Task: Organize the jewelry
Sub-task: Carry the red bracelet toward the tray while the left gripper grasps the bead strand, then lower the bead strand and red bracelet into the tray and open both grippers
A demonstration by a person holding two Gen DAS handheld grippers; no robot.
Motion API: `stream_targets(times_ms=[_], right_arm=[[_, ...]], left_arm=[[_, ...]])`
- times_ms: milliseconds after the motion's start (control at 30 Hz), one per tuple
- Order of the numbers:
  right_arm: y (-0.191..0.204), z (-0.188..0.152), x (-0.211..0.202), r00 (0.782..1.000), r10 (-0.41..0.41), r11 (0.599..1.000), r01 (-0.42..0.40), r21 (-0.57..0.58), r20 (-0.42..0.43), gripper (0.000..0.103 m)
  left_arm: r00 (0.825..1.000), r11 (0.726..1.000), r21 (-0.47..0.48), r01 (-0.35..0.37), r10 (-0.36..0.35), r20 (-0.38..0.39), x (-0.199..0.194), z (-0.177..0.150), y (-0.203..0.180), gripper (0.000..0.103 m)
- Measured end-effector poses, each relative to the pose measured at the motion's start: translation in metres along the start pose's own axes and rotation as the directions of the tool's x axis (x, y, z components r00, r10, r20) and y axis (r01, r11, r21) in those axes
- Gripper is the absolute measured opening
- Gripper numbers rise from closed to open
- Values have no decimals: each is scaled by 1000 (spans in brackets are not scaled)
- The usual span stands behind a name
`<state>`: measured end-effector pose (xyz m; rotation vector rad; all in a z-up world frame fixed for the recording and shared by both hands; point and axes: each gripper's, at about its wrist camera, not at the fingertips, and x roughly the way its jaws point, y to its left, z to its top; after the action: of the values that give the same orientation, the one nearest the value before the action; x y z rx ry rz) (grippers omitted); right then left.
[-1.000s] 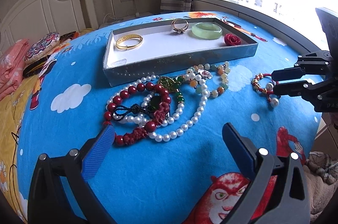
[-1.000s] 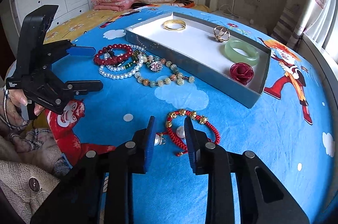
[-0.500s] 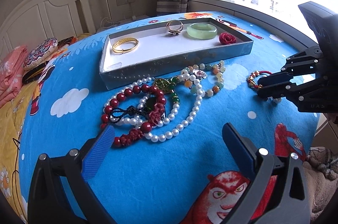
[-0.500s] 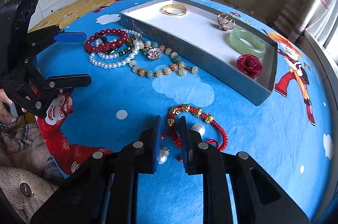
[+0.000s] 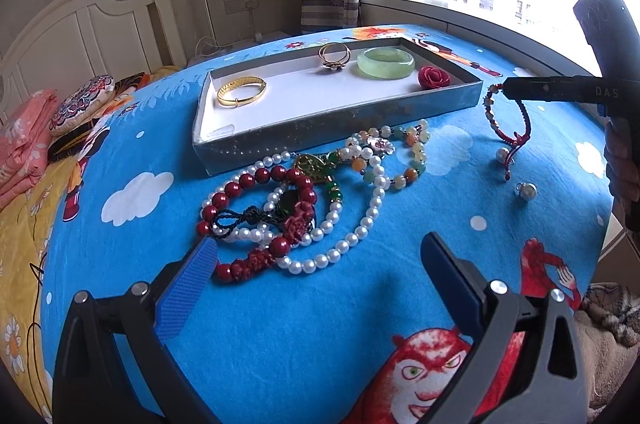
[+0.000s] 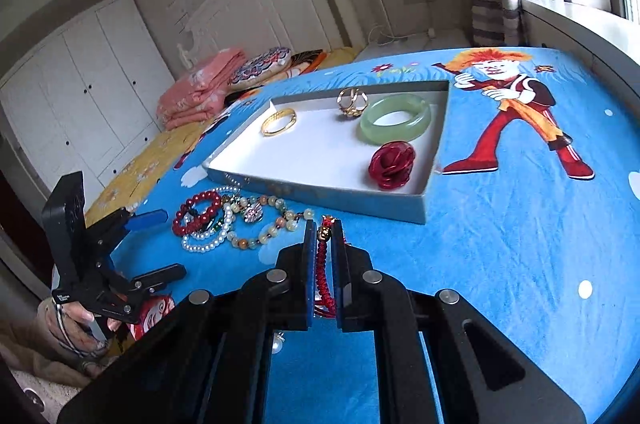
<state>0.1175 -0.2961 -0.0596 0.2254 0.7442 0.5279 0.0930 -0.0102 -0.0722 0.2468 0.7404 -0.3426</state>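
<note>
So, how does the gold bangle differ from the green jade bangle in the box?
The gold bangle is thin and shiny metal; the green jade bangle is thick, pale and translucent. The gold bangle lies near the left end of the grey box in the left wrist view, while the jade bangle lies towards the right end, next to the red rose. Both are closed rings lying flat on the white floor of the box.

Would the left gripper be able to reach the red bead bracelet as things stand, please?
Probably yes: the left gripper is open, and the red bead bracelet lies just ahead of its fingertips, though tangled with the pearl necklace.
</note>
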Motion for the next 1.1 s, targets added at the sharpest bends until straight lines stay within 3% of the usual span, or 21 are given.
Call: stream_targets(times_ms=[333,433,500,600,633,733,867,933,967,1100], right_arm=[[-64,-14,-36,979,-85,974,43,221,185,9],[-73,-14,-40,974,-98,968,45,246,204,9],[-72,-13,-38,976,-89,970,40,239,197,9],[-67,-14,-37,976,-93,975,50,216,197,9],[-67,-14,-37,976,-95,975,52,215,198,9],[-69,-14,-38,976,-85,975,40,221,200,9],[-68,-14,-37,978,-74,977,32,211,196,9],[-64,-14,-35,979,-74,981,37,191,191,9],[-62,-14,-35,979,-78,982,43,182,190,9],[-60,-14,-35,978,-76,984,42,175,192,9]], left_arm=[[994,990,102,102,-106,33,0,28,-44,96],[988,982,115,151,-153,13,13,41,-52,81],[983,975,121,186,-185,-19,27,51,-55,58],[970,964,121,238,-229,-84,50,62,-60,33],[965,960,123,252,-240,-103,55,63,-61,29],[965,961,137,240,-220,-144,69,63,-65,26],[967,967,101,233,-219,-134,74,63,-53,27],[964,967,90,238,-224,-140,76,65,-51,21],[965,966,104,236,-221,-143,76,65,-53,10],[966,959,154,238,-217,-143,75,68,-64,10]])
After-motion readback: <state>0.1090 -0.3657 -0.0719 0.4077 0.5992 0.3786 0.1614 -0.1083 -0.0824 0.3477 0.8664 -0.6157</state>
